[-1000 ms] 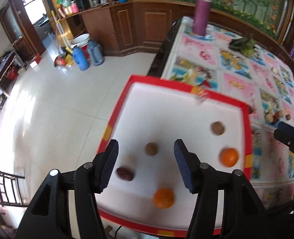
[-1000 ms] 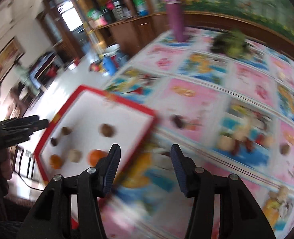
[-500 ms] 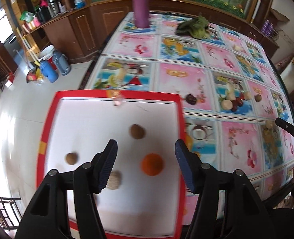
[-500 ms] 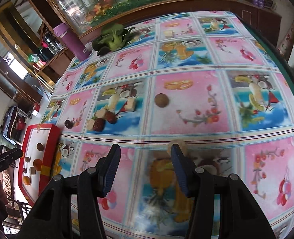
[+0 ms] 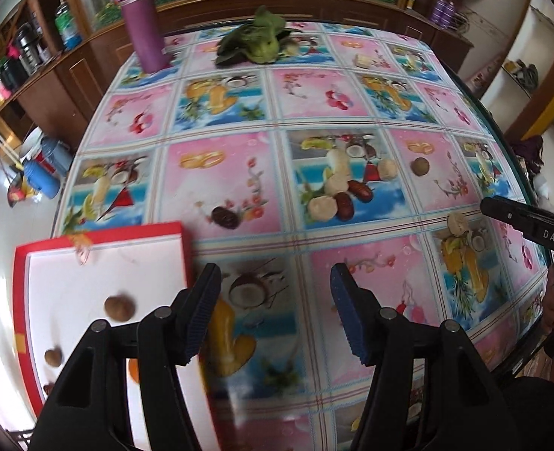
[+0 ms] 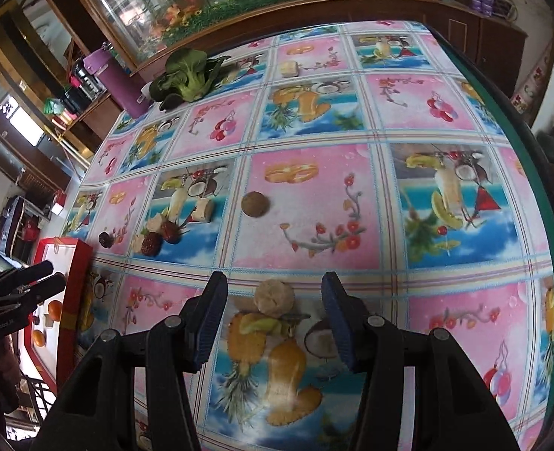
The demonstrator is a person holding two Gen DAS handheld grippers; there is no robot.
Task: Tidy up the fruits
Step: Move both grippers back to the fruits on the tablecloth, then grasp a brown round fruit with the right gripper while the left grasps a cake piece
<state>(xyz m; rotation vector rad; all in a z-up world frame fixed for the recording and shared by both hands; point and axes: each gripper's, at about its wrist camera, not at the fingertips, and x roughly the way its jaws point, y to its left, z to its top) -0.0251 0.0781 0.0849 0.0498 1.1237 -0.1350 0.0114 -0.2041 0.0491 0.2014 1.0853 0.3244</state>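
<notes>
My right gripper [image 6: 275,287] is open and low over the table, with a pale round fruit [image 6: 275,300] lying between its fingertips, not gripped. Beyond it sit a brown round fruit [image 6: 254,204], dark red dates [image 6: 151,242] and pale pieces [image 6: 203,210]. My left gripper [image 5: 275,278] is open and empty, over the tablecloth just right of the red-rimmed white tray [image 5: 100,231]. The tray holds a brown fruit [image 5: 119,308], a smaller brown one [image 5: 53,357] and oranges [image 6: 55,308]. A lone date [image 5: 225,218] lies near the tray's corner.
A purple bottle [image 5: 141,22] and a leafy green vegetable [image 5: 258,41] stand at the far end of the table. The tray overhangs the table's left edge above the floor. The printed cloth shows pictured fruit. A wooden cabinet runs behind the table.
The left gripper has swung right, from above the tray to over the tablecloth. The right gripper has moved in on the pale fruit, which now lies between its fingers.
</notes>
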